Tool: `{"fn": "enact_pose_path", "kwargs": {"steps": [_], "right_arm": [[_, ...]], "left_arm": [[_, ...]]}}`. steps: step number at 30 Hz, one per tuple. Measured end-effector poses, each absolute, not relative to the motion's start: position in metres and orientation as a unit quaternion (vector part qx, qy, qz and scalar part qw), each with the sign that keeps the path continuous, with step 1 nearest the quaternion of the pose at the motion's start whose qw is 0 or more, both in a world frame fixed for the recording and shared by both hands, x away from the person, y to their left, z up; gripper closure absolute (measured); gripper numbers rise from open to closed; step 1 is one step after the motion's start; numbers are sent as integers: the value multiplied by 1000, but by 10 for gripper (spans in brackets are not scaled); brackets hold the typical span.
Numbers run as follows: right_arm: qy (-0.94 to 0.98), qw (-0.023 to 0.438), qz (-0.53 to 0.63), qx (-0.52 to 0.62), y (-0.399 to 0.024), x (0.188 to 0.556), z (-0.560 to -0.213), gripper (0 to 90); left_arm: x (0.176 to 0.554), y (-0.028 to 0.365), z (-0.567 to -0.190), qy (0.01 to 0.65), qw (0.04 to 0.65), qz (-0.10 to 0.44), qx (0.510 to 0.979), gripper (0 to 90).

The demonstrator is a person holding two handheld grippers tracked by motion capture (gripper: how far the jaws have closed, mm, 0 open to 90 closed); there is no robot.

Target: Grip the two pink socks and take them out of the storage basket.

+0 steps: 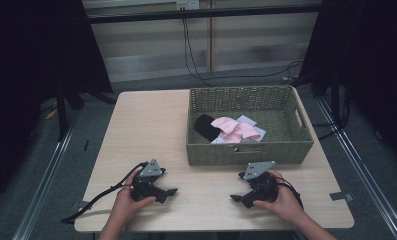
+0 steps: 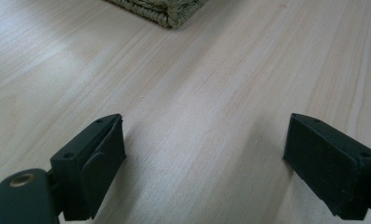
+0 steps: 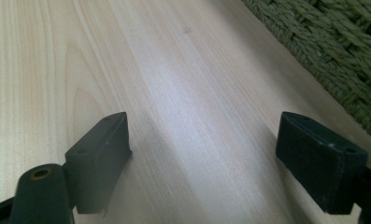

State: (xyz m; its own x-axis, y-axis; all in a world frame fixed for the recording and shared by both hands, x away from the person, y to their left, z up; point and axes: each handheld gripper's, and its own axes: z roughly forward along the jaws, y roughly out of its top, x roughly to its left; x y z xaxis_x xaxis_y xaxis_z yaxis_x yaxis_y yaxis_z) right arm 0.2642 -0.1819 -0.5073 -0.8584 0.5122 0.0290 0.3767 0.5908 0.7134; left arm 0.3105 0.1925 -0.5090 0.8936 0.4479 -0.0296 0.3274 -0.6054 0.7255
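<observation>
High view: woven green basket (image 1: 249, 145) on the far right part of a pale wooden table (image 1: 151, 125), rectangular, long axis running left to right, open side up, a handle slot in its right end wall. Inside, toward the near left: a black cloth (image 1: 205, 127), a pink cloth (image 1: 232, 128) and a pale bluish-white one (image 1: 248, 121) bunched together and touching. Near edge of the table: left gripper (image 1: 167, 182) held in the left hand (image 1: 132, 196), jaws pointing right; right gripper (image 1: 240, 186) held in the right hand (image 1: 281, 196), jaws pointing left; both low over bare wood, well apart, in front of the basket. Left gripper view: jaws spread wide over light wood grain, nothing between them, a basket corner (image 2: 164, 10) at top. Right gripper view: jaws likewise wide and empty, woven basket wall (image 3: 342, 51) running along the right. Around the table: grey carpet (image 1: 46, 165), black curtains (image 1: 26, 60) at both sides, black cables (image 1: 196, 55) hanging down the back wall.
</observation>
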Motion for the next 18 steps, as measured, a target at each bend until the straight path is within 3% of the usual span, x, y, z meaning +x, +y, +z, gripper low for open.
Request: {"fn": "enact_pose_path", "kwargs": {"steps": [6, 18], "right_arm": [[896, 65, 360, 253, -183, 267, -495, 232], [917, 41, 311, 246, -186, 278, -440, 234]], "left_arm": [[311, 192, -509, 217, 387, 78, 893, 119], [310, 192, -509, 218, 387, 77, 893, 119]]}}
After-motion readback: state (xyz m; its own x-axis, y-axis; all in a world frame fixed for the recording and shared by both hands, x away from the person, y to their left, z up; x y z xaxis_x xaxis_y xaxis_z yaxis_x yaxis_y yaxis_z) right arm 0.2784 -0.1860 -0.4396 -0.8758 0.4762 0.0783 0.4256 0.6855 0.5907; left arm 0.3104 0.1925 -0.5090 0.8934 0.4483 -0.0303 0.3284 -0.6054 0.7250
